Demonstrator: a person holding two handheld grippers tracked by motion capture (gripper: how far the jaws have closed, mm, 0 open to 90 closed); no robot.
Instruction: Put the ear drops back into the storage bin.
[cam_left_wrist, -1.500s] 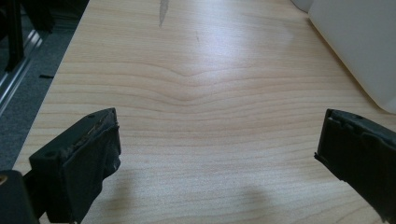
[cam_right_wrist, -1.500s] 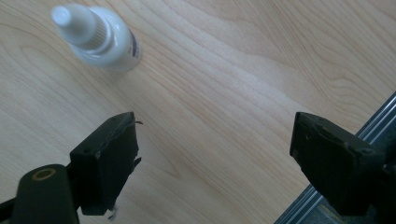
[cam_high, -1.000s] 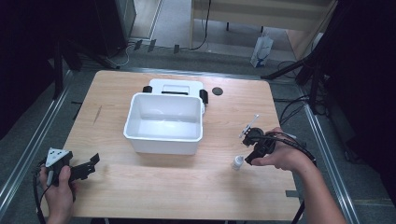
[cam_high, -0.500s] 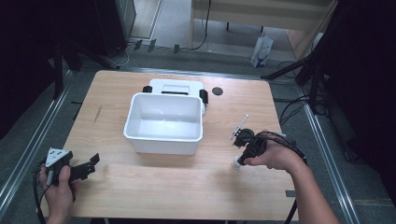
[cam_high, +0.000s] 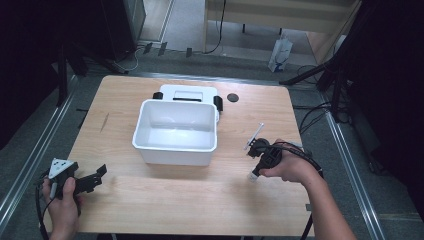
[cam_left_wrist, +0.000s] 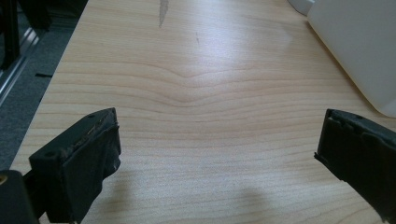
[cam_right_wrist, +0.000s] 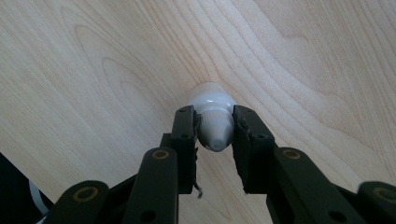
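- Now the small white bottle (cam_right_wrist: 212, 122) is sitting on the wooden table (cam_high: 165, 200) at the lower right of the high view, just under the person's right hand, and it is being pinched at its cap end by the right gripper (cam_right_wrist: 214, 135).
- A second ago that gripper was standing a little higher in the frame with its jaws apart; they have just been closing, and the pads are now pressing both sides of the bottle.
- That is looking like a finished grasp, so lifting is probably coming next, perhaps toward the white tub (cam_high: 176, 131), which is standing empty at the middle of the frame, well apart from the bottle.
- A thin white stick (cam_high: 254, 136) is lying just above the right hand.
- The left gripper (cam_left_wrist: 215, 149) is resting at the lower left, jaws spread wide over bare wood, grasping nothing, unmoved from earlier.
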